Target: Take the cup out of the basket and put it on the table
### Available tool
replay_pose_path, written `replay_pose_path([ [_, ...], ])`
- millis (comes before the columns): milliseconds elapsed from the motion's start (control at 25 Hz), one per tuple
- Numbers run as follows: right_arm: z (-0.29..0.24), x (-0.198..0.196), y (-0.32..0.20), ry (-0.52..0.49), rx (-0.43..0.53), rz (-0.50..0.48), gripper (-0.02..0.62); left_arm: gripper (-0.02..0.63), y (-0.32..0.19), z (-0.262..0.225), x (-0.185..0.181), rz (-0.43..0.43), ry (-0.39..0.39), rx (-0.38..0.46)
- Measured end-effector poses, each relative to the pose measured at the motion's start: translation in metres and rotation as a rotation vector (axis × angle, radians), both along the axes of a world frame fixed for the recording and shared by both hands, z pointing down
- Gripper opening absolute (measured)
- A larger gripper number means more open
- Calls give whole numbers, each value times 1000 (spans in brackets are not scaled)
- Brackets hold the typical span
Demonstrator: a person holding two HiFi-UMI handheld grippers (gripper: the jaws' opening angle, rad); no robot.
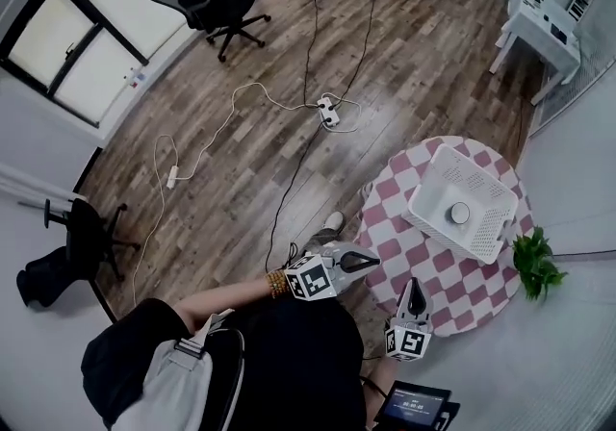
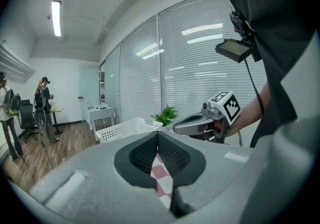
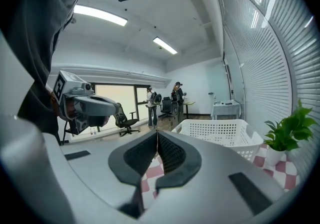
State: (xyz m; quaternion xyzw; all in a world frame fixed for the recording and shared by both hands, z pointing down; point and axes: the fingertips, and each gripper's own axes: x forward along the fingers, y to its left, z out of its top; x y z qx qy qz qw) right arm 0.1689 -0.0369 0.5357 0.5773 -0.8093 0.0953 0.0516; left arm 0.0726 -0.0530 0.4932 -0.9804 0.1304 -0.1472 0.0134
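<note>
A white perforated basket (image 1: 438,190) stands on the round table with a pink-and-white checked cloth (image 1: 452,285). Inside it lies the cup (image 1: 460,214), seen from above as a small pale round shape. My left gripper (image 1: 373,260) hovers shut at the table's near left edge, pointing toward the basket. My right gripper (image 1: 414,285) is shut and empty over the table's near side, short of the basket. In the left gripper view the shut jaws (image 2: 158,135) face the basket (image 2: 127,129). The right gripper view shows its own jaws (image 3: 157,133) together before the basket (image 3: 220,133), whose walls hide the cup.
A potted green plant (image 1: 532,264) stands at the table's right edge. A power strip with cables (image 1: 329,112) lies on the wooden floor. A black office chair (image 1: 217,1), a white side table (image 1: 539,25) and standing people are farther off. A small screen (image 1: 414,407) hangs at my chest.
</note>
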Motion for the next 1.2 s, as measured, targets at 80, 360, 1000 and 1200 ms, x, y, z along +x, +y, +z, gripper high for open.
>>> replay_pose_path([
  [80,3,1,-7,6,-13,4,9,6,-10,3,4,7,11,-4],
  [360,-4,15,-40,82,-8,-16,9,6,-48,6,18,50,42,21],
  [1000,65,82,-161,541,-451,-376,11,6,-167,21,-21,-78,52,-55],
  [1200,90,99,-201,629,-529,-456,12,6,-193,36,-53,-170,25,-68],
])
